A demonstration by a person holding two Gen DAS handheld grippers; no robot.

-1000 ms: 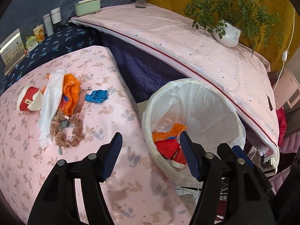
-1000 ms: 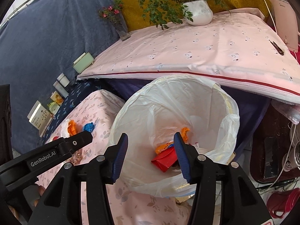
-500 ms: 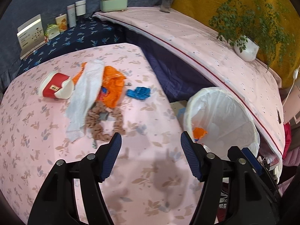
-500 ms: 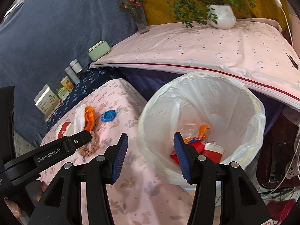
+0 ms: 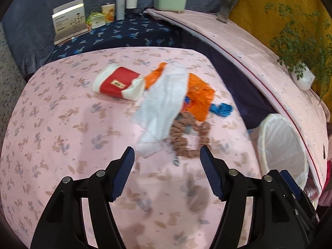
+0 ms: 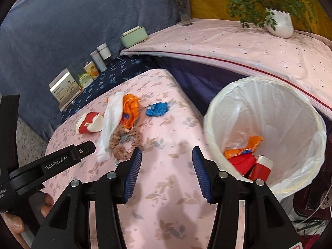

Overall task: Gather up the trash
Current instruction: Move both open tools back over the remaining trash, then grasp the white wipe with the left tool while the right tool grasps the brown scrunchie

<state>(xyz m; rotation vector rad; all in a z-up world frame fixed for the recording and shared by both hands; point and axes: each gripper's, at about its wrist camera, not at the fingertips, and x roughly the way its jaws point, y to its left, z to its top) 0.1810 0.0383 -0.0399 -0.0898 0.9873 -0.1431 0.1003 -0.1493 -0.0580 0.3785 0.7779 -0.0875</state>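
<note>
Left wrist view: left gripper (image 5: 167, 155) open, empty, above the pink floral bench (image 5: 62, 128); white crumpled tissue (image 5: 164, 101) and brown fabric scrunchie (image 5: 184, 137) lie just ahead.

Right wrist view: right gripper (image 6: 167, 161) open, empty; white-lined round trash bin (image 6: 269, 112) stands beside the bench, holding red wrappers (image 6: 241, 162).

We are looking at a potted plant (image 6: 279, 23) sitting on a pale pink cloth (image 6: 238, 41), a vase of flowers (image 6: 182, 6) standing beside a green box (image 6: 132, 36), and what appear to be tins (image 5: 109, 12) lining a navy floral cloth (image 5: 124, 35).
</note>
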